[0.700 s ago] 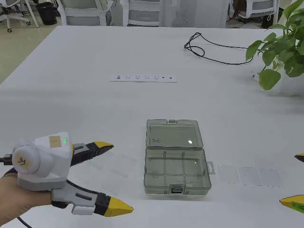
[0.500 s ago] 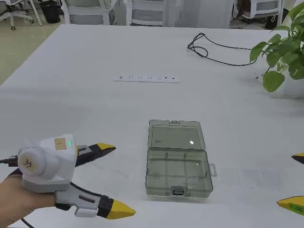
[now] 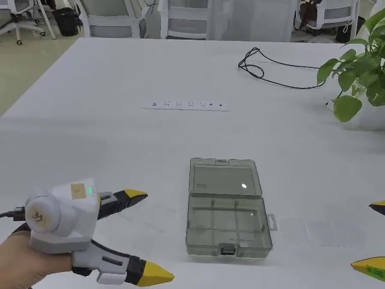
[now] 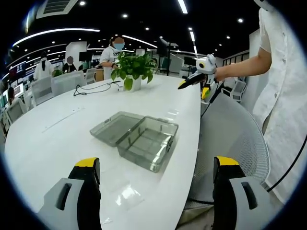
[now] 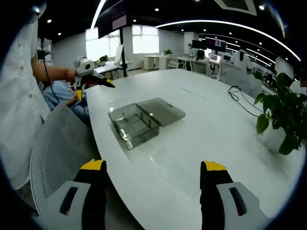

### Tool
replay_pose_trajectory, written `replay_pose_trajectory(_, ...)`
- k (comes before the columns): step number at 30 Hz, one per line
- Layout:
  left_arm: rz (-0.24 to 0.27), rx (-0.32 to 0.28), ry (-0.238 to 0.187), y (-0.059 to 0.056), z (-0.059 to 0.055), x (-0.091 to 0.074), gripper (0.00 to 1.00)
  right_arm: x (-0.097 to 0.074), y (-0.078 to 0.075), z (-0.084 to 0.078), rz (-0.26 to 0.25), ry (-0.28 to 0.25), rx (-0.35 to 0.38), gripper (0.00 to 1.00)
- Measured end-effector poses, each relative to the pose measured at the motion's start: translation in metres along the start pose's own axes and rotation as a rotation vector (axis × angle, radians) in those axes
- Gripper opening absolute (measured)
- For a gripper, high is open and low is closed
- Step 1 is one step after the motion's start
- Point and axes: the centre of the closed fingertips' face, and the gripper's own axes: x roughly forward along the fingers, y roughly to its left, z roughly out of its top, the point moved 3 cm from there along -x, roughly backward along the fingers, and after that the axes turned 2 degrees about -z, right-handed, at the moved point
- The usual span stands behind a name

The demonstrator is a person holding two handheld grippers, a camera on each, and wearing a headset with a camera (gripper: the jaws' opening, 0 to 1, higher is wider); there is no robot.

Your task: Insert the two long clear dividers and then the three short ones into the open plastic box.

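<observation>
The smoky clear plastic box lies open mid-table, its lid folded flat behind it; thin ribs show inside the base. Faint clear dividers lie flat on the table right of the box, and more clear dividers lie to its left. My left gripper hovers open at the lower left, well left of the box, holding nothing. My right gripper is open at the right edge, beyond the dividers. The left gripper view looks at the box between open jaws, and so does the right gripper view.
A white power strip lies behind the box. A black cable and a potted plant sit at the back right. Office chairs stand beyond the table's far edge. The table's near edge is close to both grippers.
The head camera has shifted, so the whole picture sits slightly lower and to the right. Both grippers stay open and keep about the same places beside the box.
</observation>
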Motion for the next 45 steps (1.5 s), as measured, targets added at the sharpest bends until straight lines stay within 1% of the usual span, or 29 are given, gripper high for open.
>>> replay_pose_trajectory(12, -0.006, 0.001, 0.006, 0.0005, -0.0002, 0.0005, 1.0, 0.0029, -0.0002, 0.0006, 0.007, 0.002, -0.001, 0.81)
replay_pose_trajectory(19, -0.011, 0.007, 0.011, 0.0004, -0.0008, 0.0003, 1.0, 0.0017, -0.0007, 0.0029, 0.003, -0.004, -0.004, 0.81)
replay_pose_trajectory(31, -0.017, 0.01, 0.008, -0.0022, 0.0001, 0.0016, 1.0, -0.0016, 0.0014, 0.0008, -0.002, -0.001, -0.002, 0.8)
replay_pose_trajectory(45, -0.022, 0.012, 0.018, -0.0043, -0.0017, 0.0007, 1.0, -0.0023, 0.0037, -0.0009, -0.002, -0.003, 0.004, 0.8)
